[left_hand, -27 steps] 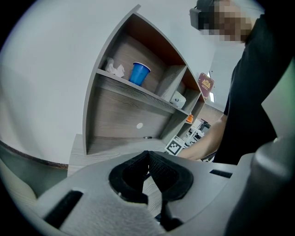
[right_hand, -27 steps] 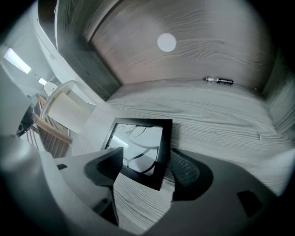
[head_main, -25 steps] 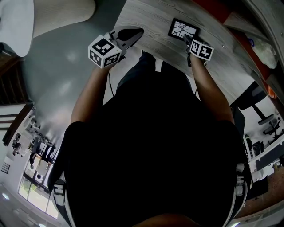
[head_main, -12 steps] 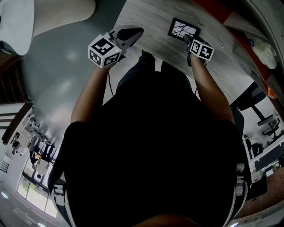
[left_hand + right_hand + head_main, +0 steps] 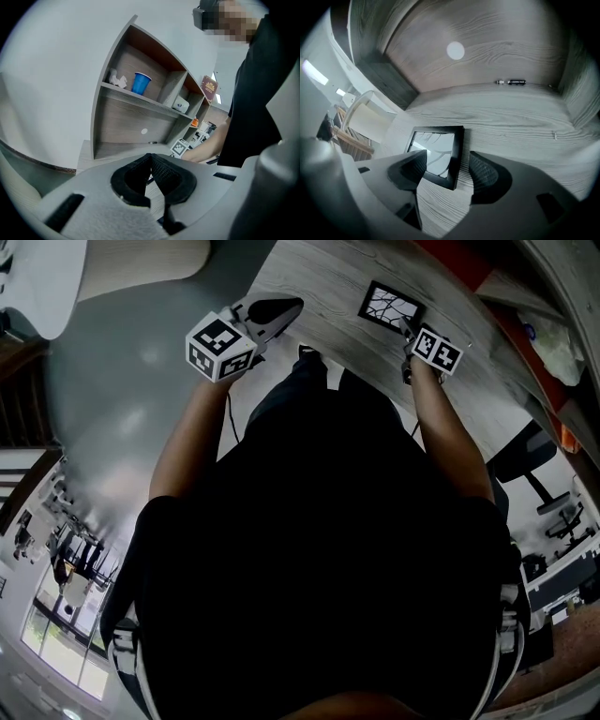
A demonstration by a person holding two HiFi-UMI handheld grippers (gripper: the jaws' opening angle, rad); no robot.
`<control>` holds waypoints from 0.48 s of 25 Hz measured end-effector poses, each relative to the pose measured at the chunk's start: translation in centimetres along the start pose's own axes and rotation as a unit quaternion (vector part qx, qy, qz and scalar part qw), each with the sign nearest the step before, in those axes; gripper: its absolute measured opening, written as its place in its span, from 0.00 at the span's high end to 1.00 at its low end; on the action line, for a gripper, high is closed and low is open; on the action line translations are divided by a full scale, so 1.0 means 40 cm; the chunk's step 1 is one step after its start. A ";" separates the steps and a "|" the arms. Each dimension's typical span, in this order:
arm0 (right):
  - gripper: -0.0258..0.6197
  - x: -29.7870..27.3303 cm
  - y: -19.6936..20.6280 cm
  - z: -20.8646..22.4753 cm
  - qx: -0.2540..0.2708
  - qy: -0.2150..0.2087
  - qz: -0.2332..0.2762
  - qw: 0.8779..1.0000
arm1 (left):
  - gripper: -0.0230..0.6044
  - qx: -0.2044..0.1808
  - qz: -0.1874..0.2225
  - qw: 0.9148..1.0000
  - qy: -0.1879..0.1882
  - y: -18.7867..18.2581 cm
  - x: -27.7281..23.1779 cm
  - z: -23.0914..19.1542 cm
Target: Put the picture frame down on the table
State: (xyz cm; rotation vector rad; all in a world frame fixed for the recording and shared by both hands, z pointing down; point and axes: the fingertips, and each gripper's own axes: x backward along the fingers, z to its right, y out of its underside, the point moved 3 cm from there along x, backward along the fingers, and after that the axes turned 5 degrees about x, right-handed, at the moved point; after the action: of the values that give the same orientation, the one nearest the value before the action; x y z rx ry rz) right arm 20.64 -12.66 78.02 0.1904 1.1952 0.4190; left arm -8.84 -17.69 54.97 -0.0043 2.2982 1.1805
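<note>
A black picture frame [image 5: 390, 306] with a branch print lies flat on the pale wood table [image 5: 319, 282]. In the right gripper view the picture frame [image 5: 436, 152] lies on the table between and just beyond the two jaws. My right gripper [image 5: 447, 177] stands open over its near corner, and the pads do not press the frame. In the head view the right gripper [image 5: 407, 326] sits just right of the frame. My left gripper [image 5: 279, 308] hangs over the table's left part, shut with its pads touching and nothing between them, as the left gripper view [image 5: 151, 161] shows.
A small dark pen-like object [image 5: 511, 82] lies at the foot of the wooden back panel. A shelf unit holds a blue cup [image 5: 140, 83]. The table's left edge drops to grey floor [image 5: 131, 381]. An office chair [image 5: 539, 460] stands at the right.
My right gripper has drawn slightly to the right, away from the frame. The frame stays flat on the table. The left gripper has not moved.
</note>
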 end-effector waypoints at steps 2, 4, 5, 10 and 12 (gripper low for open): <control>0.57 0.018 -0.013 -0.004 0.012 0.003 0.009 1.000 | 0.94 -0.002 0.003 1.000 -0.003 0.001 0.014 0.003; 0.60 0.038 -0.025 -0.013 0.021 0.004 0.018 1.000 | 0.94 -0.005 0.006 1.000 -0.006 -0.001 0.027 0.008; 0.61 0.048 -0.030 -0.019 0.027 0.004 0.021 0.999 | 0.94 -0.008 0.007 1.000 -0.007 -0.002 0.032 0.011; 0.70 0.108 -0.049 -0.057 0.055 0.007 0.042 0.998 | 0.94 -0.025 0.018 1.000 -0.005 -0.021 0.056 0.029; 0.74 0.138 -0.064 -0.069 0.063 0.014 0.056 0.996 | 0.94 -0.033 0.023 0.999 -0.003 -0.033 0.068 0.034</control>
State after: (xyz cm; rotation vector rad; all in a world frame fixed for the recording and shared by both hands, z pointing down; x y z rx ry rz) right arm 20.30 -12.93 71.36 0.3622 1.2424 0.4458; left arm -10.18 -16.84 52.07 0.0276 2.2640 1.2776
